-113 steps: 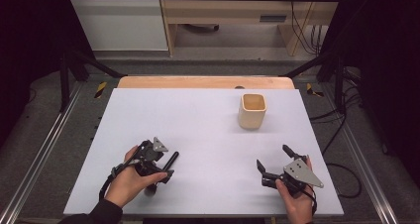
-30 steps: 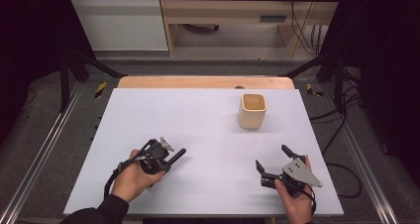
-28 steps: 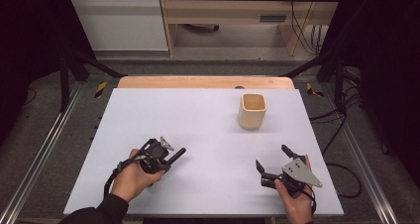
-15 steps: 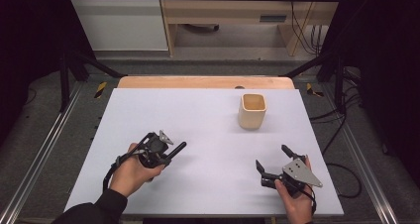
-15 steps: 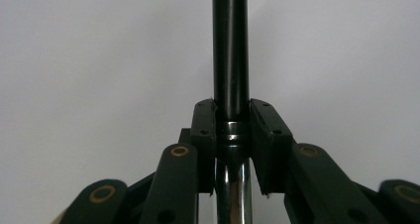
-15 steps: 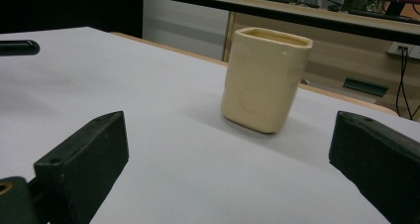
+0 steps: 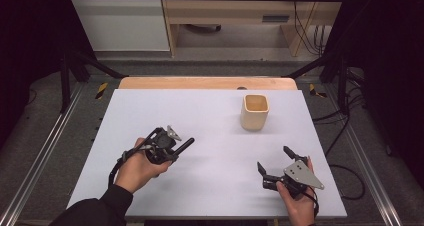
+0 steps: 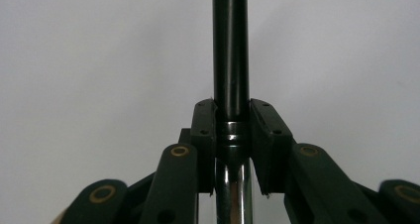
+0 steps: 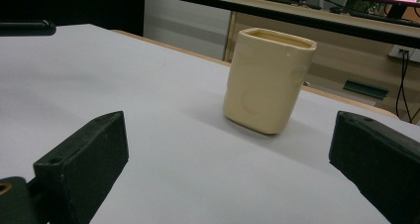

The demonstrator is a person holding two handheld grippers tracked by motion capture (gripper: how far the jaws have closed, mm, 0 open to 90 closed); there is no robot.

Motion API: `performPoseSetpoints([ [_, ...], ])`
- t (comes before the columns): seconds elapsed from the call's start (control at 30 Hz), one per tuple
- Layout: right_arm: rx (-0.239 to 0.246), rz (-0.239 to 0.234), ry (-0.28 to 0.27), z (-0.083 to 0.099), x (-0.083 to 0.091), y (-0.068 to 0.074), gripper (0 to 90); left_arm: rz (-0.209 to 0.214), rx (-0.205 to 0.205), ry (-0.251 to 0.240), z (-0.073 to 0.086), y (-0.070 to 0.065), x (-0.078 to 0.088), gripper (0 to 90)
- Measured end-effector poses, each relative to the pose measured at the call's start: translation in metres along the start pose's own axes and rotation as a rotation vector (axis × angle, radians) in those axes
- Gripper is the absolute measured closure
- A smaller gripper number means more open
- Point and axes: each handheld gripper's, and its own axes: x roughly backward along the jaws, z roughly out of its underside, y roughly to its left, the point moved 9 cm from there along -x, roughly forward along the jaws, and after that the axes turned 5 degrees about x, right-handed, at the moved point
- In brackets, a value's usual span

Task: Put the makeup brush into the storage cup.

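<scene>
In the high view, the left gripper is clenched on a slim black rod-shaped tool with a matt black handle, which juts past the jaw tips toward the upper right, tilted up off the pale grey table top. The rod hangs over the near left part of the table, well apart from the cream, square-mouthed ceramic cup, which stands upright on the far right part. The right gripper rests low near the front right edge with its jaws spread wide and nothing between them; the cup stands well beyond it.

In the left gripper view, the left gripper has its two black pads pressed against either side of the tool. Here the tool shows two parts: a shiny chrome shaft below the pads and the matt black handle running straight up past them, joined by a narrow ringed collar right at the grip. Behind it lies plain grey table.

In the right gripper view, the right gripper stands released, one pad at each lower corner. The cup sits upright ahead, between the jaws' lines but well beyond their tips, smooth and glossy with rounded corners. The black tip of the rod shows at the upper left edge.
</scene>
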Motion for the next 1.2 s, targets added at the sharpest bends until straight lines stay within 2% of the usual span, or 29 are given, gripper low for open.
performPoseSetpoints([
  [0.27,0.005,0.002,-0.003,-0.001,0.0,0.0,2.1,0.005,-0.012,-0.001,-0.008,-0.004,0.001,73.5],
  [0.77,0.013,-0.009,-0.008,-0.003,-0.001,0.005,2.0,0.012,-0.068,0.019,-0.022,-0.012,0.002,73.5],
  [1.03,0.085,-0.015,0.014,-0.005,-0.004,0.013,1.9,0.027,-0.085,0.012,-0.031,-0.018,0.0,73.5],
  [1.1,0.123,-0.011,0.022,-0.005,-0.008,0.016,1.9,0.031,-0.095,0.021,-0.031,-0.022,-0.003,73.5],
  [1.2,0.142,-0.016,0.026,-0.006,-0.009,0.019,1.9,0.036,-0.104,0.029,-0.032,-0.024,-0.005,73.5],
])
